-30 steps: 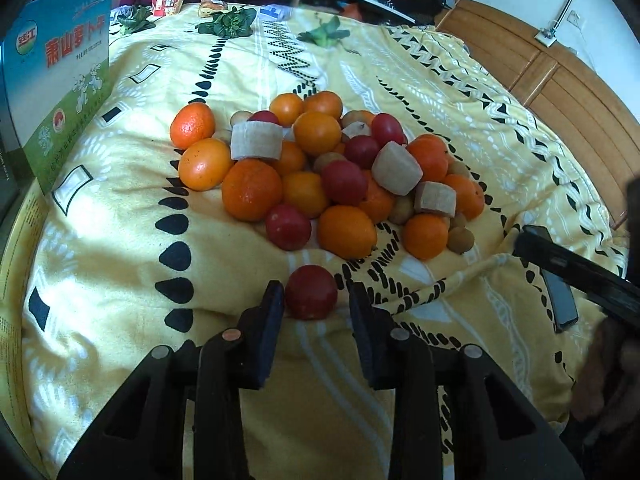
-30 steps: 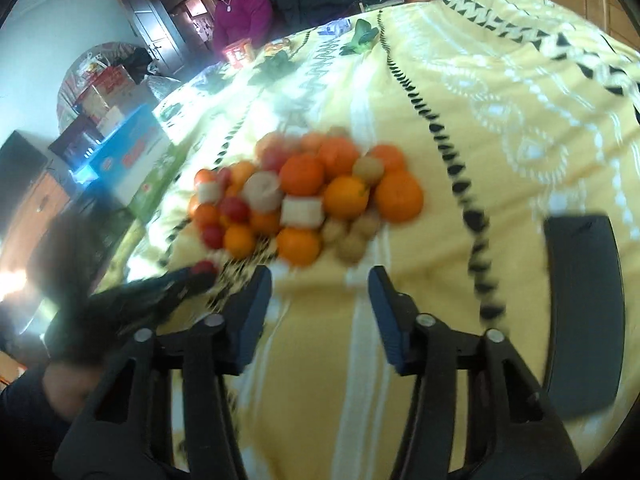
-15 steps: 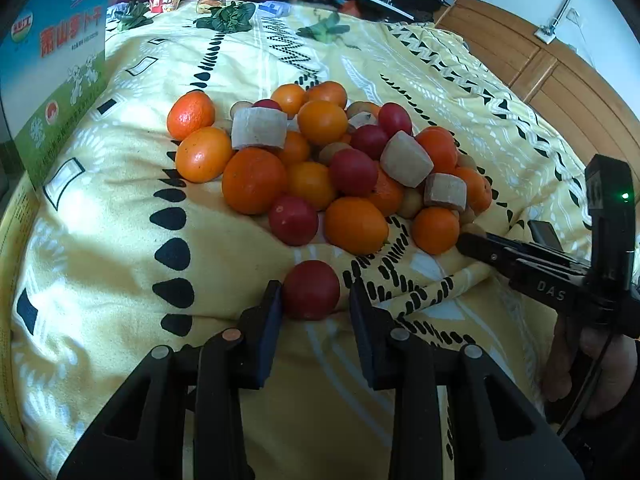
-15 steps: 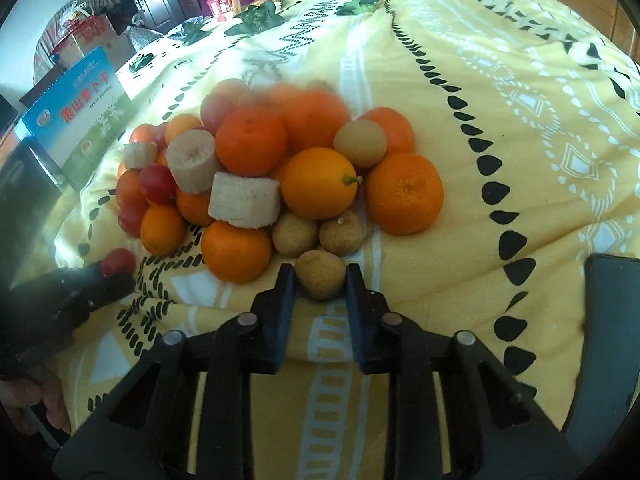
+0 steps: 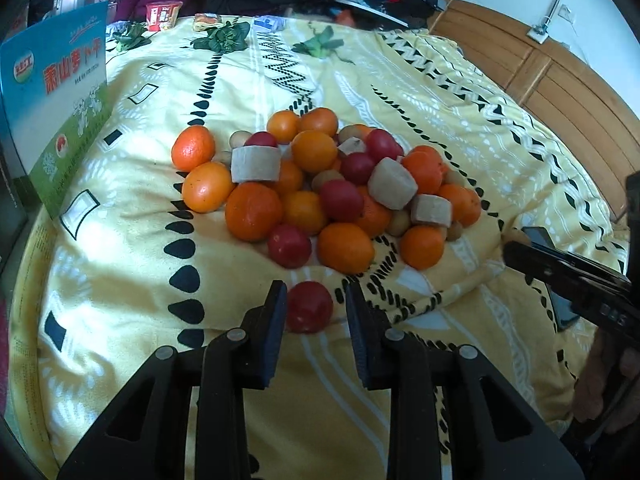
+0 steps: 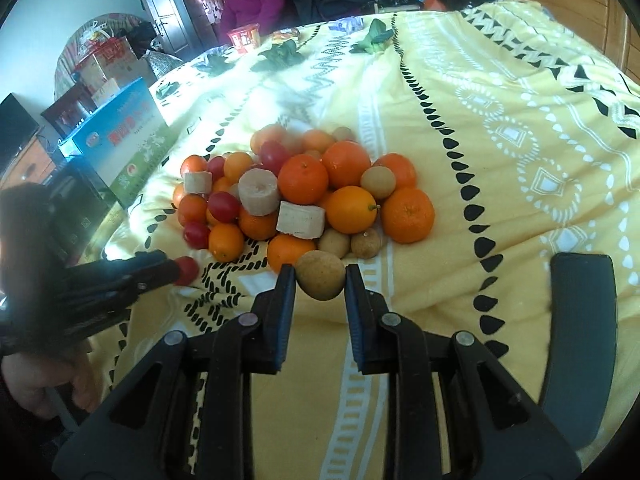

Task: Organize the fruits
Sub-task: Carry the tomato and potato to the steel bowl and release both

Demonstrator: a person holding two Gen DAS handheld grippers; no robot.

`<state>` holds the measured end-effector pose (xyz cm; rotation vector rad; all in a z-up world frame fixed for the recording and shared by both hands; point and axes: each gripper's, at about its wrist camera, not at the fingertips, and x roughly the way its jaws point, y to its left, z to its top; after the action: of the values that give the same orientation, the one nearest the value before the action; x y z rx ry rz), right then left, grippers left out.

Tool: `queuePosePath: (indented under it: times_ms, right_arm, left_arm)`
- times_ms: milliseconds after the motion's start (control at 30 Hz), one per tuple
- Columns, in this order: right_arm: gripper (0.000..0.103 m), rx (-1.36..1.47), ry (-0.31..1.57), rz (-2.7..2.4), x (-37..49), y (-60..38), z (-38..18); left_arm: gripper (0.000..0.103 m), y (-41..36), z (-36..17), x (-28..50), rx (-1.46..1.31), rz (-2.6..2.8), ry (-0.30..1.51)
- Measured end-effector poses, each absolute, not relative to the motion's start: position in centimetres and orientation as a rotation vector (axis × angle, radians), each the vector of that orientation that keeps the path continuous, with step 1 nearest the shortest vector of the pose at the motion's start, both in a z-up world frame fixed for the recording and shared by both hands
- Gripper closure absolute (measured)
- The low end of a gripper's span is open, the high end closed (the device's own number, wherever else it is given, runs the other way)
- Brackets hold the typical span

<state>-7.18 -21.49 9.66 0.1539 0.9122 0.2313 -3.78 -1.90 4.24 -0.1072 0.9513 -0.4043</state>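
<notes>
Yellow bedspread [image 5: 120, 240], near side of fruit pile [image 5: 320, 184]: my left gripper [image 5: 316, 312] loosely straddled a soft, bruisable red tomato [image 5: 309, 306], jaws just closing; my right gripper [image 6: 320, 286] pinched a light, firm brown longan [image 6: 320, 275] at its middle.

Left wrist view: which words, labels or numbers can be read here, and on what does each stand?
"萧山萝卜干": red characters on the blue and green box.
Oval logo and small print on the same box: too small to read.
Red packet: print too blurred to read.
</notes>
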Motion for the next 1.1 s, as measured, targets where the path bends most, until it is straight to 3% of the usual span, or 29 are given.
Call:
queuePosePath:
  times_ms: [233,367,567,800,1100]
  right_arm:
    - [0.078,0.155,0.915,0.238,-6.9,-21.3,9.6]
    - [0.078,0.163,0.925,0.233,-6.7,-21.3,9.3]
    - [0.078,0.145,0.885,0.245,-7.0,-20.3,11.1]
    - [0.078,0.08,0.772,0.385,-7.2,-13.7,17.1]
    - [0.078,-0.023,0.649,0.712,-8.6,2.7,24.7]
  left_arm:
    - [0.07,-2.6,2.4,-3.3,-0.083,-0.409,0.986]
    - [0.075,-2.7,2.4,-3.4,-0.07,-0.404,0.983]
    - [0.075,0.1,7.0,-5.2,-0.116,-0.367,0.877]
    - [0.075,10.9,16.0,-9.4,-0.213,-0.176,0.68]
    - [0.075,28.5,23.0,-16.0,-0.316,0.182,0.514]
